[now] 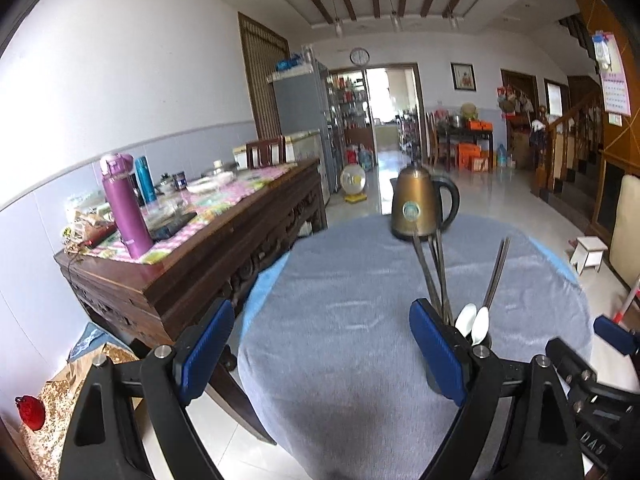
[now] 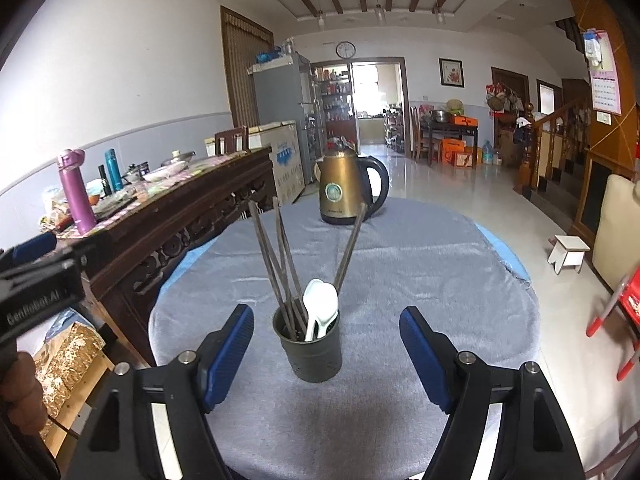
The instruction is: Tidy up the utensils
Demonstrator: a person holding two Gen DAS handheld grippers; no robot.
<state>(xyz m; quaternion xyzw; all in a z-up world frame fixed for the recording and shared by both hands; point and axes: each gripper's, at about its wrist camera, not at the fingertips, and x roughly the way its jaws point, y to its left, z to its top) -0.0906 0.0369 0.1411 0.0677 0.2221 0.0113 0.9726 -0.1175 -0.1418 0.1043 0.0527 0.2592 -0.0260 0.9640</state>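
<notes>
The round table with its grey cloth (image 2: pixel 400 280) is bare except for a bronze kettle (image 2: pixel 340 192) at the far side and a dark utensil holder (image 2: pixel 310 348). The holder already contains the chopsticks (image 2: pixel 276 256) and two white spoons (image 2: pixel 320 308), so the sorting looks finished. Both the left gripper (image 1: pixel 320 356) and right gripper (image 2: pixel 326 354) are spread wide and hold nothing

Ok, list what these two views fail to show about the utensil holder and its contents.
- Left wrist view: the holder is almost wholly hidden behind the left gripper's finger.
- Right wrist view: the chopsticks' and white spoons' lower ends are hidden inside the holder.
- Either view: the chopstick count, since they overlap.
</notes>
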